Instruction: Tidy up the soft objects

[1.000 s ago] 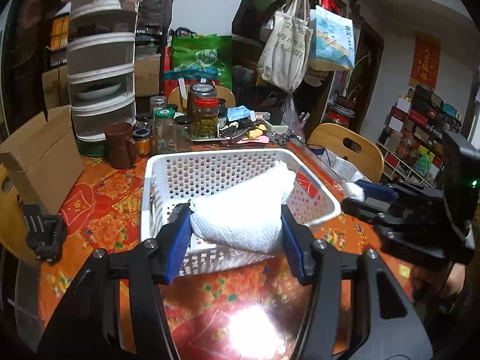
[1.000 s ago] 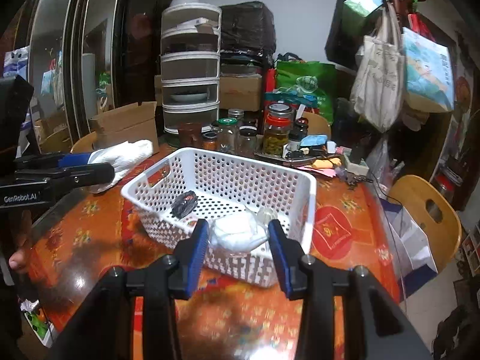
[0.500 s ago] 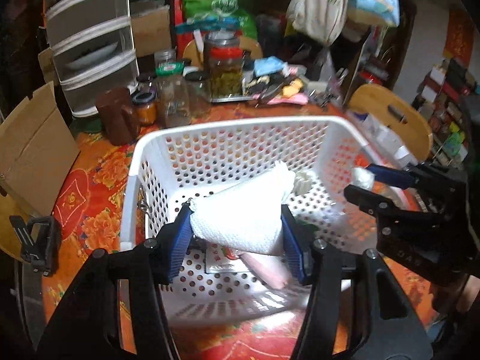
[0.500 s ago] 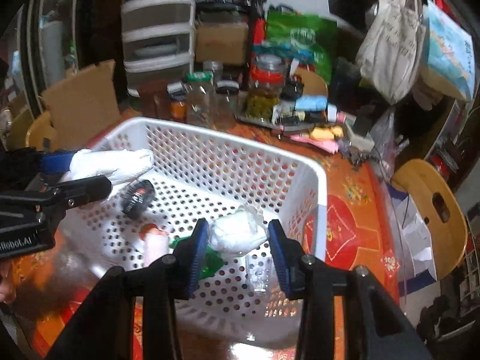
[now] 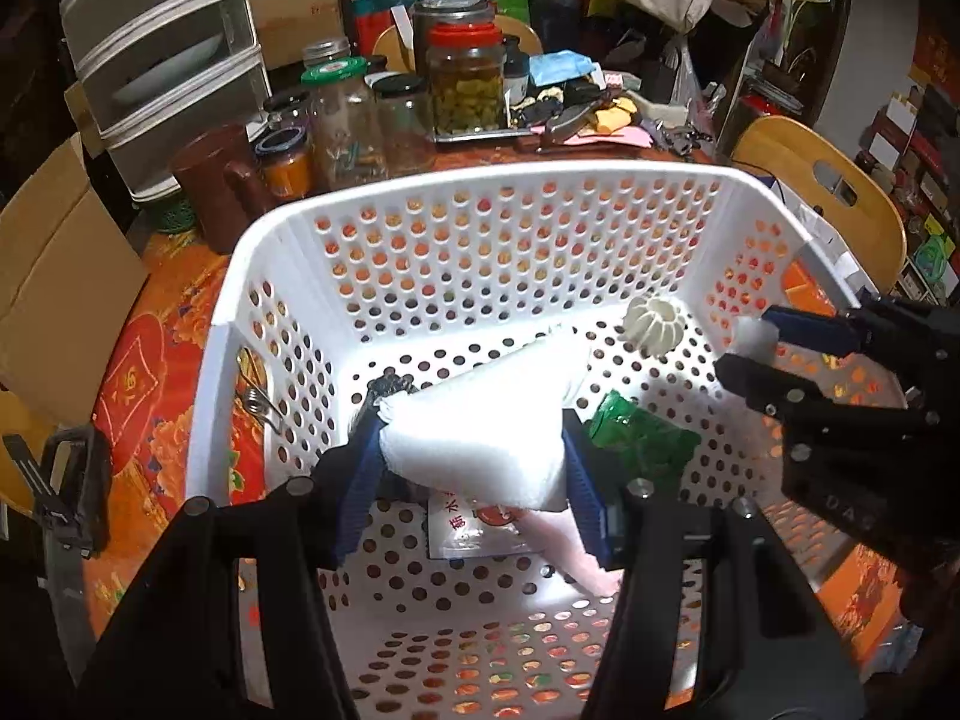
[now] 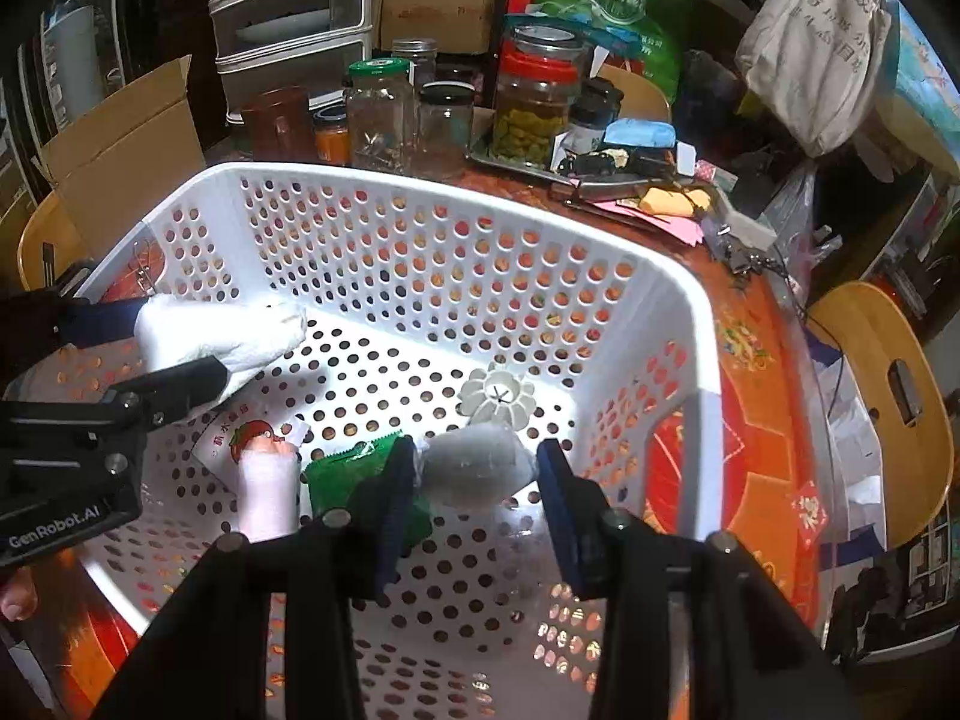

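- my left gripper (image 5: 474, 450) is clamped on a folded white cloth towel (image 5: 480, 426), holding it above the floor of the white perforated plastic basket (image 5: 480, 198).
- my right gripper (image 6: 477, 480) pinches a small white bundle wrapped in clear plastic (image 6: 477, 471), low inside the same basket, near its right wall.
- i judge this the drop-off step: both soft things are over the basket, neither let go yet.
- next i would lower a little and open each claw, keeping the two rigs apart.
- under them lie a green foil packet (image 6: 354, 474), a pale pink soft roll (image 6: 267, 495), a printed sachet (image 5: 474, 525) and a white ribbed plastic flower-shaped piece (image 6: 498, 396).
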Tool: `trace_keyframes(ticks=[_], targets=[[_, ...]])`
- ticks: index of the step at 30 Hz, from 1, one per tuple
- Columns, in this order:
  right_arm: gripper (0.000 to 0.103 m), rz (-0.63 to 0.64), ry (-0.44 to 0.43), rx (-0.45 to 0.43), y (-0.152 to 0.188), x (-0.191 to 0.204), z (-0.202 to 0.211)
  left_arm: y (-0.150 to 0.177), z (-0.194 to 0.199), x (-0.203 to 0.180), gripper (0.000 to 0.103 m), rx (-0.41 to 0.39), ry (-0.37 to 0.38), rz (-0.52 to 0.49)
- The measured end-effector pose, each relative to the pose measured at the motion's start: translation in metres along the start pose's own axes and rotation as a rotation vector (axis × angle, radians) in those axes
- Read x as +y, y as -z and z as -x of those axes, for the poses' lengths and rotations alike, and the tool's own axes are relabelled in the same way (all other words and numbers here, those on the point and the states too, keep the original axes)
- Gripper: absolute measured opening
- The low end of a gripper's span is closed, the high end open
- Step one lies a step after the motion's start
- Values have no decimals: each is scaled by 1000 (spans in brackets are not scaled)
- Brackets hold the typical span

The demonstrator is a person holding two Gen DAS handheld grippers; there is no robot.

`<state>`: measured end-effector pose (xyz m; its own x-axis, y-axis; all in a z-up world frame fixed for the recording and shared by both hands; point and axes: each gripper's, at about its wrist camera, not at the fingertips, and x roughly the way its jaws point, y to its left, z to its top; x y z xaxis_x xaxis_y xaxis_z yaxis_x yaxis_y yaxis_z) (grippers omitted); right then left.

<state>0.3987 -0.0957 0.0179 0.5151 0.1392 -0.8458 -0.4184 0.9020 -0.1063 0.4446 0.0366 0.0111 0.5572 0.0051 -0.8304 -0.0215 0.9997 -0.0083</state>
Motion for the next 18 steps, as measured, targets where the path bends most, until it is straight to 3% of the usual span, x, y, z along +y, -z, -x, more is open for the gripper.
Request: trace_keyframes(ticks=[4,11,14,18], targets=[[43,-2,-2,-4,-1,-1,-1,1,-2,1,56,-1,7,3],[77,-19,-38,-33,2,-3,7,5,10,0,74,-31,19,3],[80,-22,-54,-66,6,-5,18,8,27,2,82,-68,16,8],[95,-35,-107,-113,15,-10,40,17,60,2,96,-139,28,-9]])
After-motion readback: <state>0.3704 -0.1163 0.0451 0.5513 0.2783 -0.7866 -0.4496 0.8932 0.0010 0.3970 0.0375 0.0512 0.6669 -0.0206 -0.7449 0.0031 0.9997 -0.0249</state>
